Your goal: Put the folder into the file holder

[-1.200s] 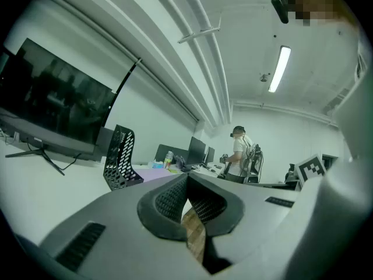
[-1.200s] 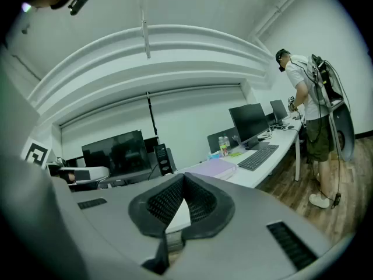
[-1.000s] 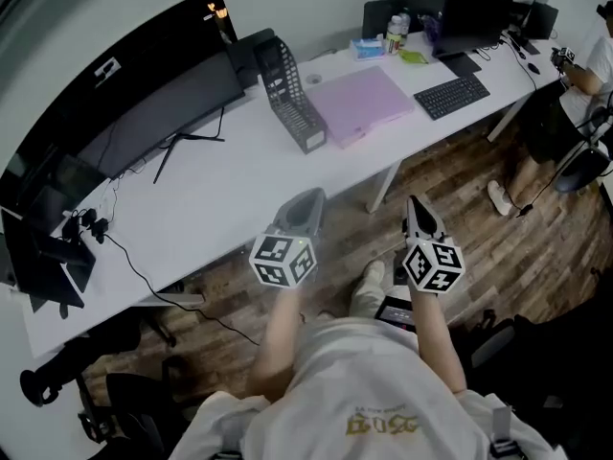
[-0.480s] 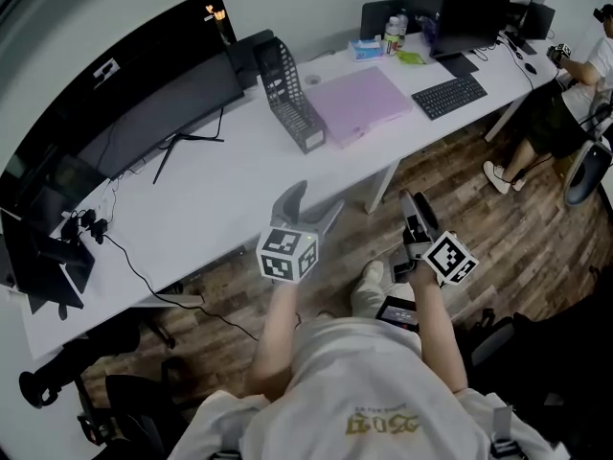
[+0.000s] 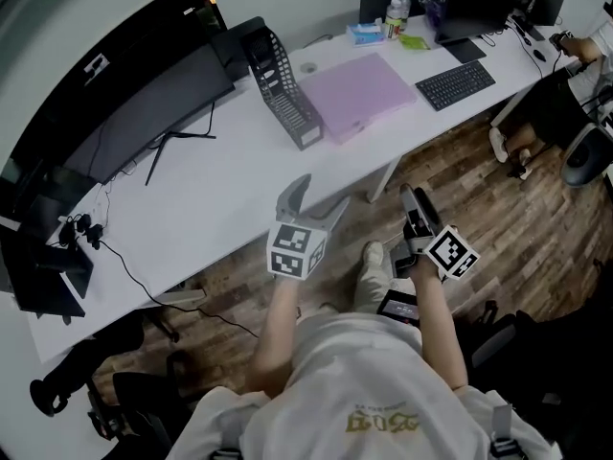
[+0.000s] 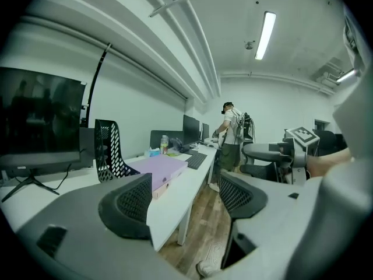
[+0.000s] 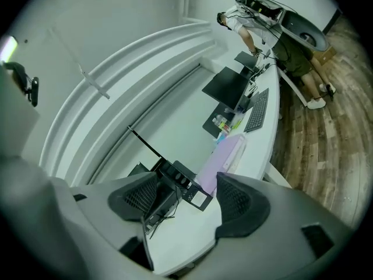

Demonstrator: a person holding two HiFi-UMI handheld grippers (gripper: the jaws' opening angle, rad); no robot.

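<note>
A flat lilac folder lies on the white desk, just right of an upright black mesh file holder. My left gripper hangs at the desk's front edge, well short of both, its jaws opening with nothing between them. My right gripper is over the wooden floor off the desk, open and empty. In the left gripper view the folder and holder lie beyond my left gripper. In the right gripper view the holder and folder show past my right gripper.
A wide black monitor stands at the desk's back left. A keyboard, a laptop and bottles sit to the folder's right. A person sits at the far right end. Cables trail at the left.
Both grippers went from shut to open jaws. The right gripper has turned and lifted slightly; the left one has crept a little toward the desk.
</note>
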